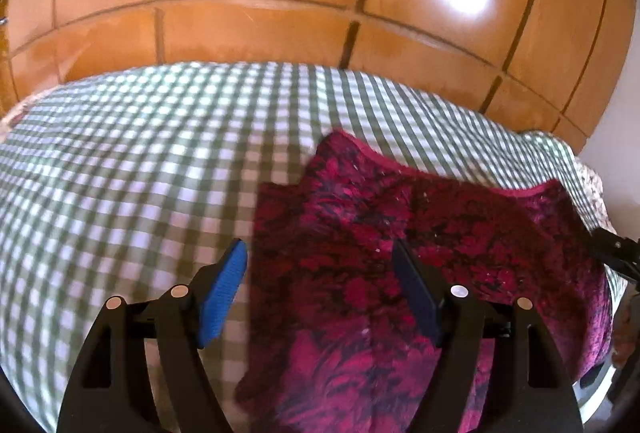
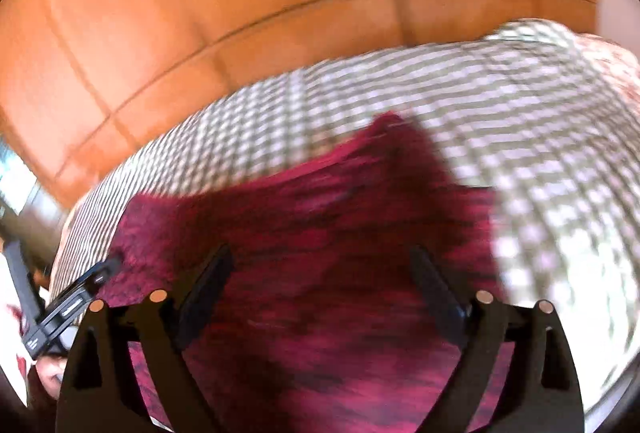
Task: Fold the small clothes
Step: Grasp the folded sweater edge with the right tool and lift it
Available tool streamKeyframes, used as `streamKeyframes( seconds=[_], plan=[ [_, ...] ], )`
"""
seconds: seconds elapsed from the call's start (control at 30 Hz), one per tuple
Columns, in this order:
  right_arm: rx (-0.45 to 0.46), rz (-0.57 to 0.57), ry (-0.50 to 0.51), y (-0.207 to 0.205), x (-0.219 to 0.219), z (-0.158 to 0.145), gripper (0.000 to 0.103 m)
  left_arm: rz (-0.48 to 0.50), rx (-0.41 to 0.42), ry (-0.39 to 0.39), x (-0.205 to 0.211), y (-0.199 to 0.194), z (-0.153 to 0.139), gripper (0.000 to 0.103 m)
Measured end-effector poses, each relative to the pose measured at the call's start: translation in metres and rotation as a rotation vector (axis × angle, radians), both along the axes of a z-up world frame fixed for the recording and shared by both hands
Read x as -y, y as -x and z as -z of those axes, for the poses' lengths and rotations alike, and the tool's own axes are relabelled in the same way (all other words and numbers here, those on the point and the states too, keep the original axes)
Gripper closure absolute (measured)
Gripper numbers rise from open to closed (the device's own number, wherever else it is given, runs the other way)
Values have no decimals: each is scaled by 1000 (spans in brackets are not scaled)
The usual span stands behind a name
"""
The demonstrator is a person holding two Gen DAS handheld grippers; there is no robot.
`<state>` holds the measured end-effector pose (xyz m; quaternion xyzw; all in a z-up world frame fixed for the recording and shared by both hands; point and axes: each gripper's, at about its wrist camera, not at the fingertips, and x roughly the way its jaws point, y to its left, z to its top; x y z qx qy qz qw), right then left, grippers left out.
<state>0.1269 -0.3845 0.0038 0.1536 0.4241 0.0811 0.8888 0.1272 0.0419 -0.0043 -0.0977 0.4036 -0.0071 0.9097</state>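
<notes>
A small crimson and black patterned garment lies on a green and white checked cloth. Its pink-edged hem faces away from me. My left gripper is open and empty, hovering over the garment's left edge; its blue-padded left finger is over the checked cloth and its right finger is over the garment. My right gripper is open and empty above the garment; this view is blurred. The right gripper's tip shows at the right edge of the left wrist view, and the left gripper shows at the left of the right wrist view.
Orange floor tiles lie beyond the far edge of the checked surface. A floral fabric peeks out at the surface's right corner. The checked cloth stretches out to the right of the garment.
</notes>
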Motion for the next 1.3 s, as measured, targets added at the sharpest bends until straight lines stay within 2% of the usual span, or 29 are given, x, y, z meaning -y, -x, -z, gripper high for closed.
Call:
streamKeyframes(
  seconds=[0.13, 0.27, 0.37, 0.47, 0.57, 0.63, 0.67, 0.73, 0.77, 0.8, 0.9, 1.1, 1.23, 1.3],
  plan=[
    [-67, 118, -54, 23, 61, 15, 9, -31, 20, 31, -11, 16, -14, 26],
    [-133, 128, -228, 51, 91, 43, 9, -1, 29, 85, -10, 28, -24, 26],
    [-180, 109, -321, 64, 94, 61, 9, 65, 39, 128, 2, 37, -30, 29],
    [-208, 79, -400, 70, 91, 75, 8, 178, 24, 178, 19, 40, -29, 38],
    [-202, 32, -418, 69, 83, 76, 10, 285, -18, 232, 37, 39, -21, 46],
    [-212, -10, -385, 68, 69, 75, 13, 323, -50, 230, 49, 37, -13, 48],
    [-215, -40, -358, 67, 61, 74, 17, 326, -65, 220, 52, 36, -8, 51],
    [-218, -60, -348, 68, 53, 73, 31, 333, -106, 203, 59, 31, 5, 51],
    [-220, -78, -376, 67, 51, 73, 45, 330, -112, 200, 60, 30, 10, 51],
    [-218, -85, -393, 67, 49, 71, 55, 326, -115, 202, 60, 29, 13, 51],
    [-167, -122, -404, 69, 36, 48, 67, 326, -118, 203, 61, 28, 14, 51],
    [23, -321, -376, 72, -27, -37, 70, 319, -118, 265, 50, 26, 16, 51],
    [73, -458, -327, 76, -87, -63, 71, 312, -105, 299, 41, 29, 14, 51],
    [86, -508, -239, 77, -124, -66, 71, 306, -95, 296, 33, 31, 8, 51]
  ],
)
